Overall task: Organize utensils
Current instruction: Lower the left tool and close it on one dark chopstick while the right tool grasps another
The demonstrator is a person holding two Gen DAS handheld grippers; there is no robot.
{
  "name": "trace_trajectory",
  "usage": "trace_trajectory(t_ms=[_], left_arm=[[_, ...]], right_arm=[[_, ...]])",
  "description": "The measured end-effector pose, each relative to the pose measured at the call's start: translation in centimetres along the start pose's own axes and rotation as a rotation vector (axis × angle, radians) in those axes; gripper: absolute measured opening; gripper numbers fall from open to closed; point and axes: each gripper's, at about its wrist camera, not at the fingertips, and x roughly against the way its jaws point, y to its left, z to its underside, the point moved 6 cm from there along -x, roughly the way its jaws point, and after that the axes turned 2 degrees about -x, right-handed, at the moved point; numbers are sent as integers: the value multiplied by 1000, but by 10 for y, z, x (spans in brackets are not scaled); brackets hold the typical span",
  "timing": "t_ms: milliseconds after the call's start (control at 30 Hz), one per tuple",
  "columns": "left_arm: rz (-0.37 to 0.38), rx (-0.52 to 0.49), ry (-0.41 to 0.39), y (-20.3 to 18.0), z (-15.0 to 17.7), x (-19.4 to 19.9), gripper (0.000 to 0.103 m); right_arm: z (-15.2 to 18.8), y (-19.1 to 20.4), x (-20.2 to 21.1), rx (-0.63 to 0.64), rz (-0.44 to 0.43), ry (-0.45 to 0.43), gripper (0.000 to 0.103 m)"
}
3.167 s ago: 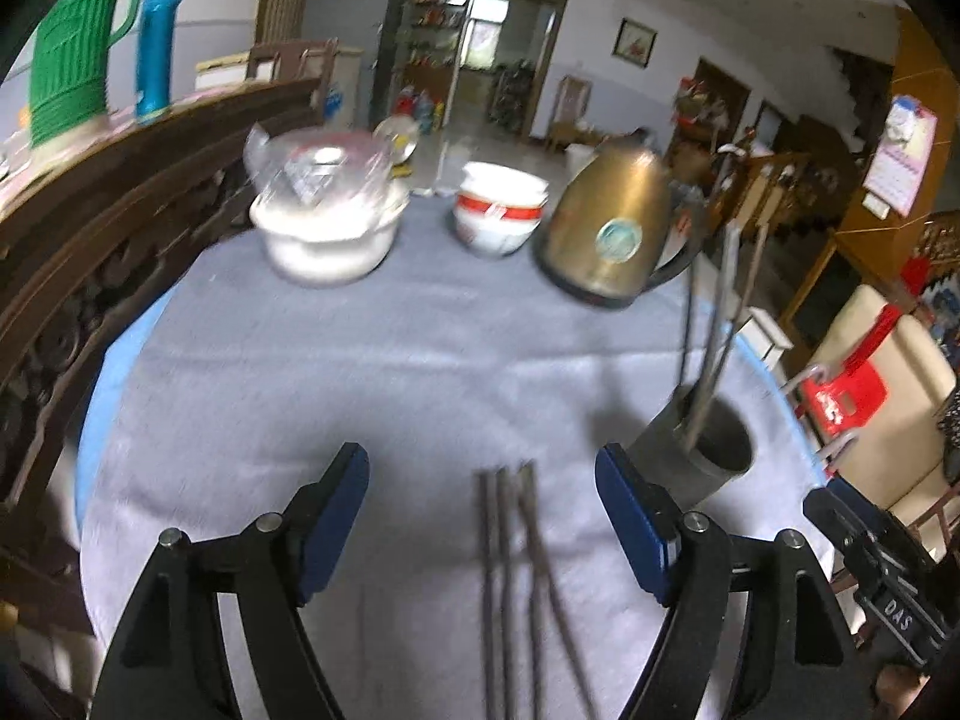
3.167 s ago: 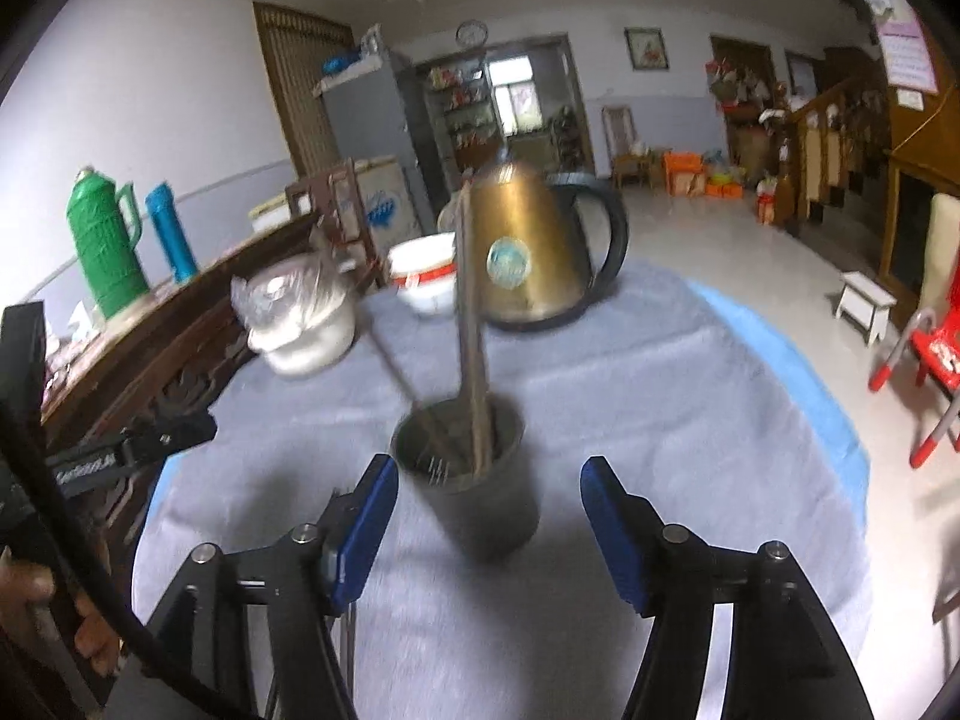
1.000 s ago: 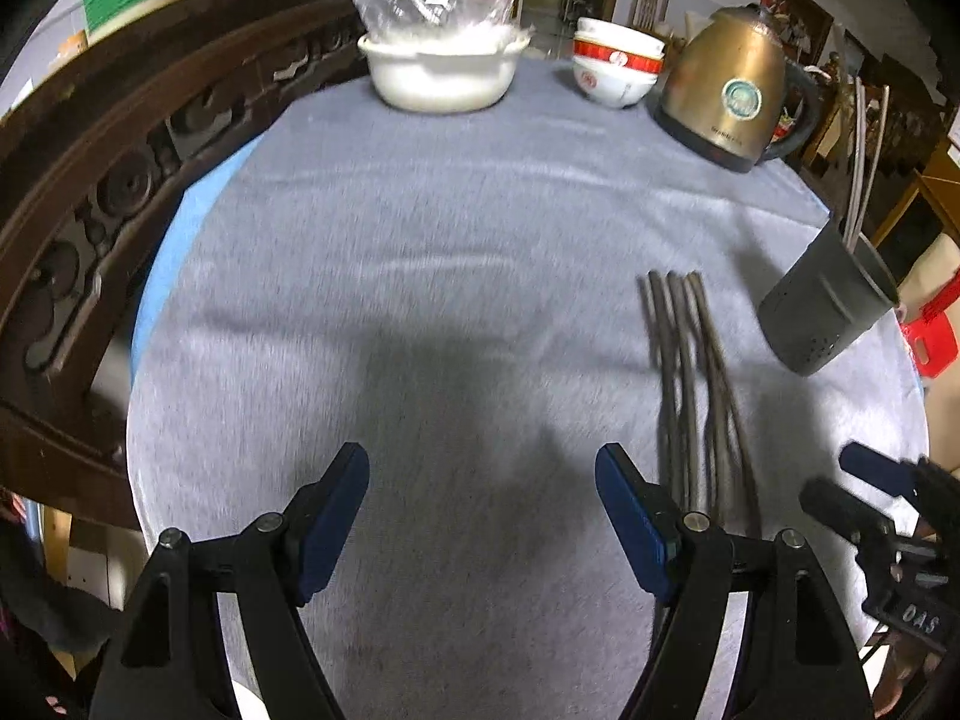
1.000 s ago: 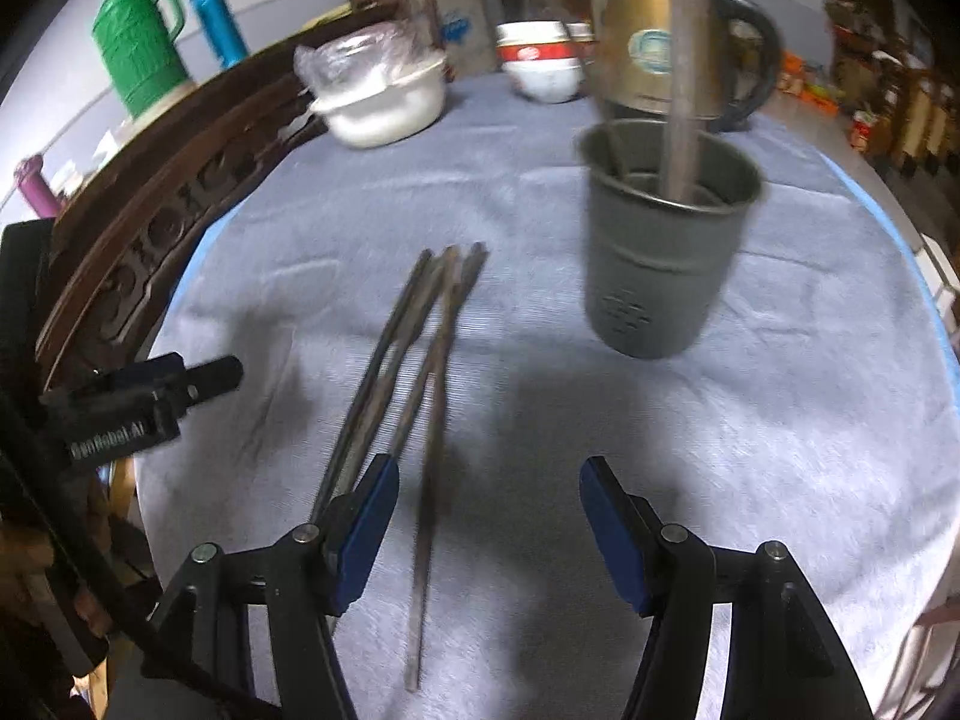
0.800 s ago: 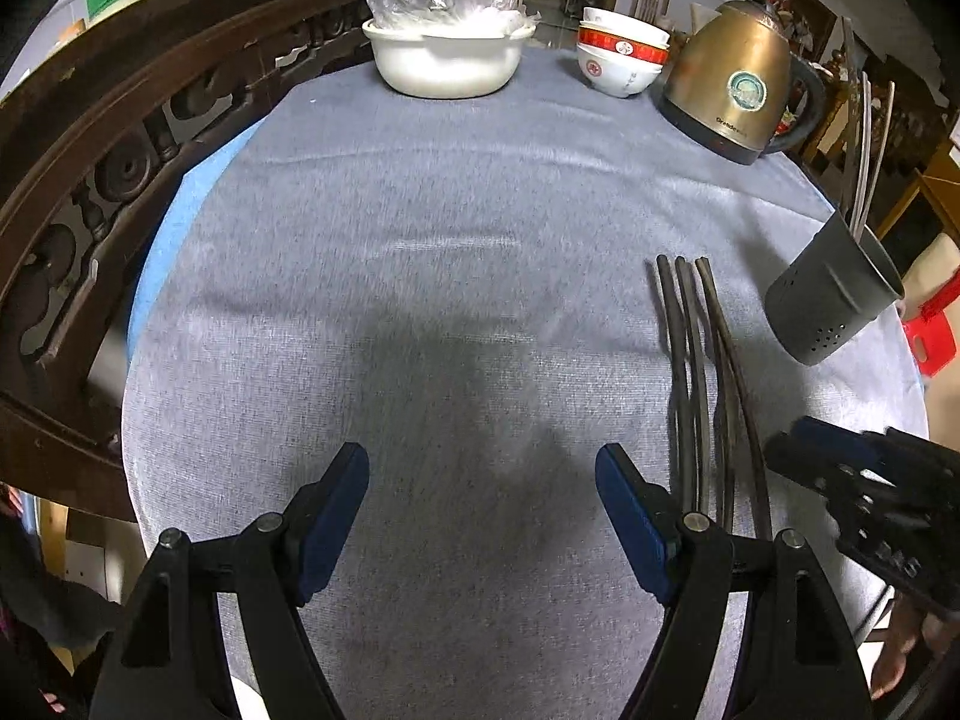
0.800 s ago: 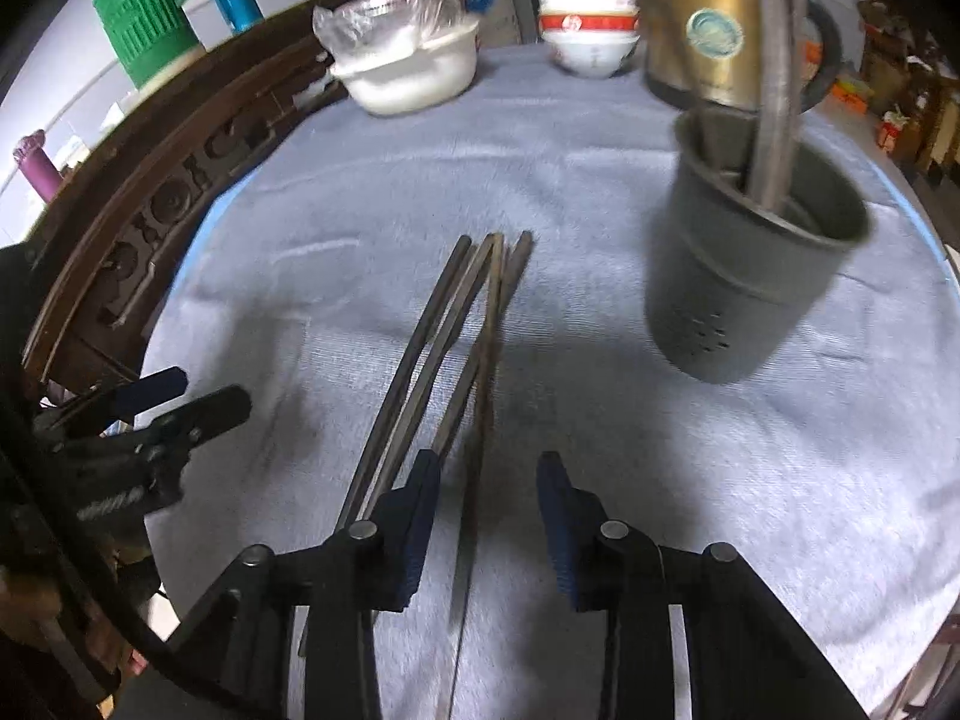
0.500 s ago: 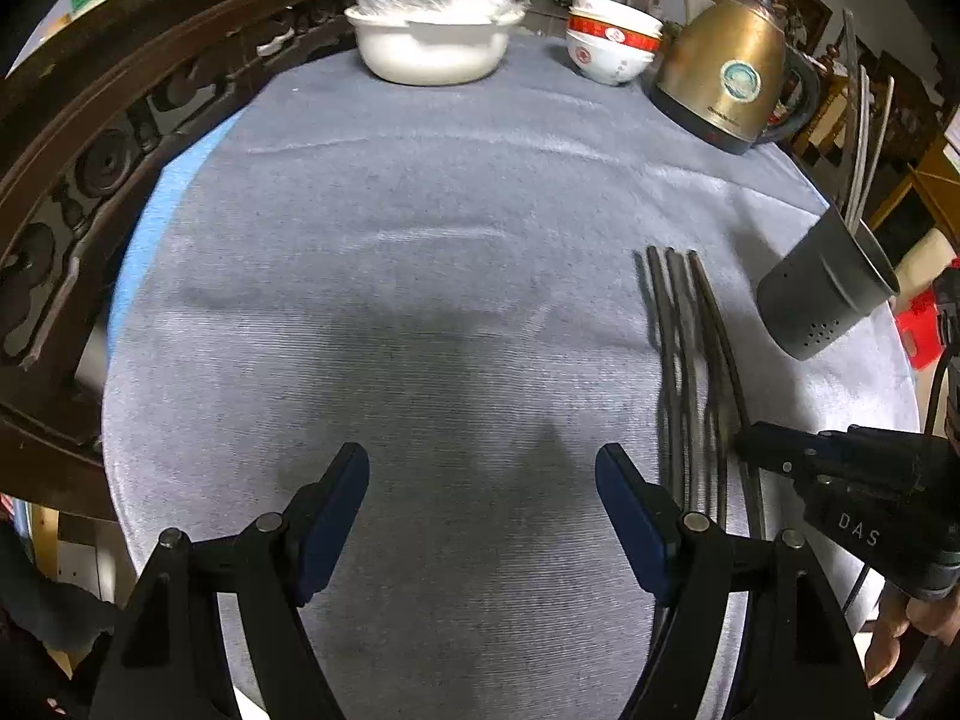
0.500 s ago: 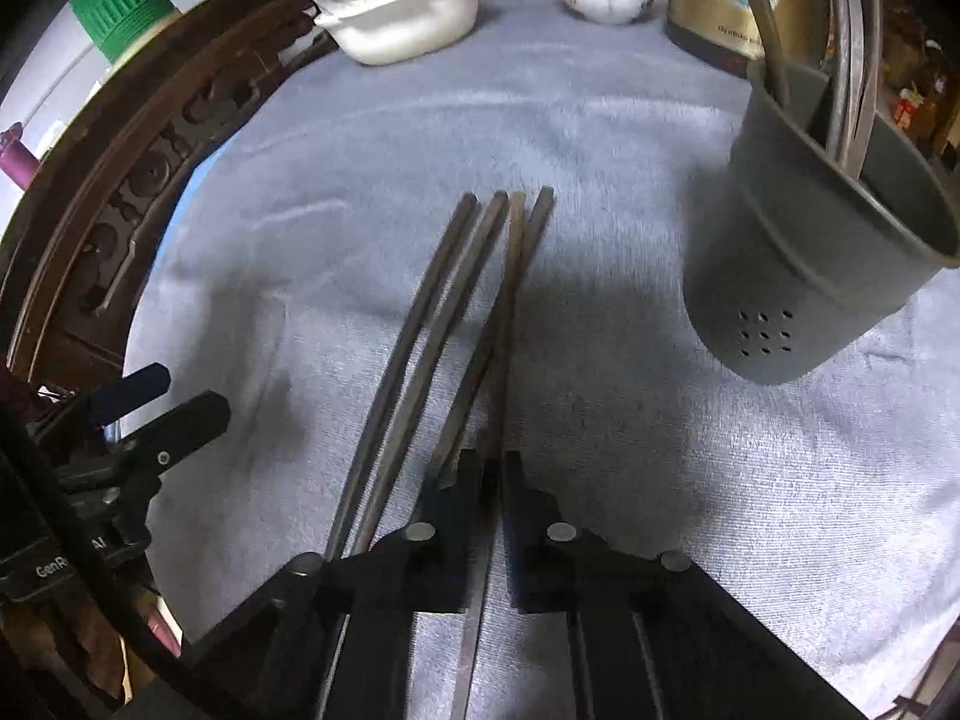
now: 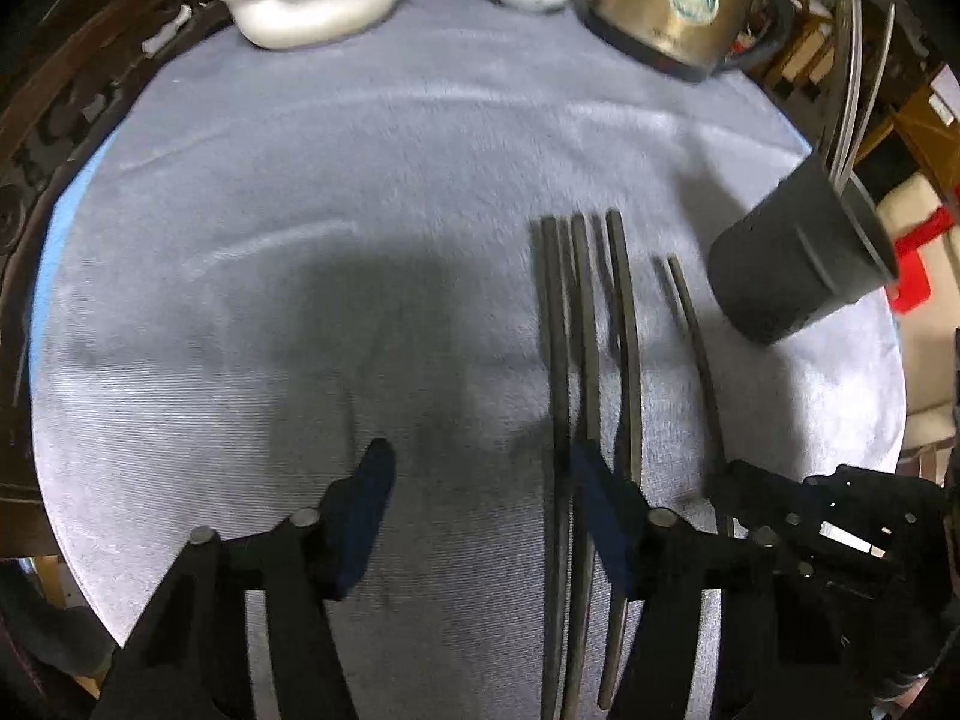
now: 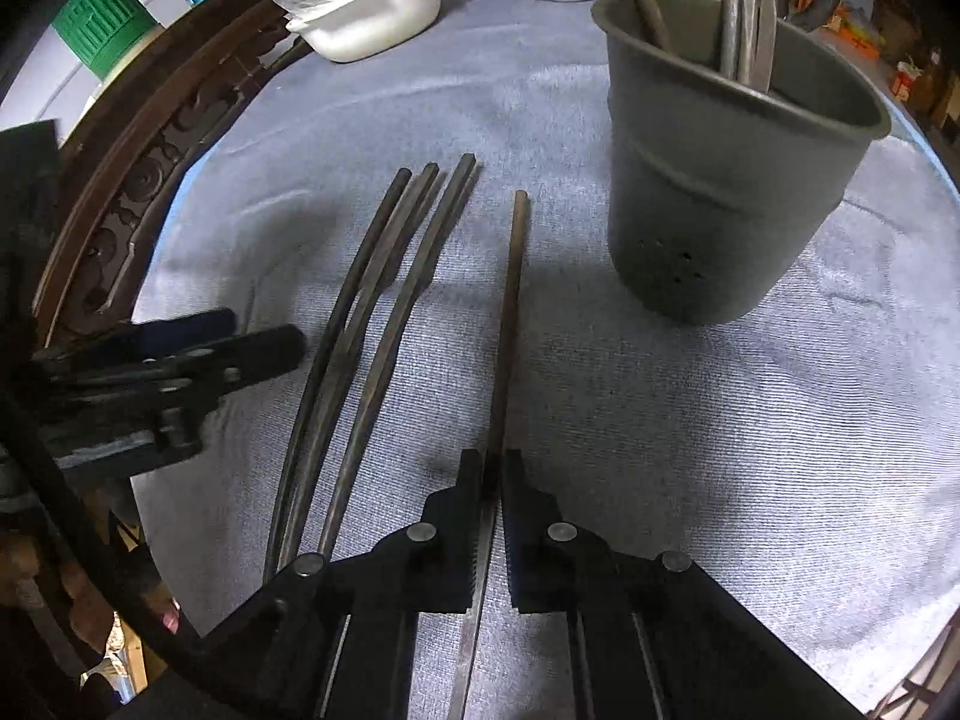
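Our right gripper (image 10: 493, 474) has its jaws clamped on 1 chopstick (image 10: 509, 324), long axis running straight ahead, the holder (image 10: 720, 192) forward-right and nearest this hand; left gripper (image 9: 480, 510) wide open, holding nothing, beside 3 loose chopsticks (image 9: 591, 396) on the worktop (image 9: 300, 180).

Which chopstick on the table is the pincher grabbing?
The chopstick nearest the grey utensil holder. The right gripper is shut on it, apart from the three chopsticks lying together.
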Motion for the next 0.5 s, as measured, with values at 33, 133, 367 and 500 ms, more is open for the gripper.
trace_trajectory(t_ms=[33, 133, 367, 500], left_arm=[[2, -1, 18, -1, 0, -4, 58], [-11, -13, 33, -6, -3, -8, 56], [4, -45, 58, -1, -3, -7, 6], [32, -58, 95, 12, 12, 0, 6]], right_arm=[[1, 0, 0, -1, -6, -1, 7], [3, -3, 3, 1, -26, -3, 8], [1, -7, 7, 15, -38, 5, 8], [1, -6, 9, 47, -16, 39, 8]])
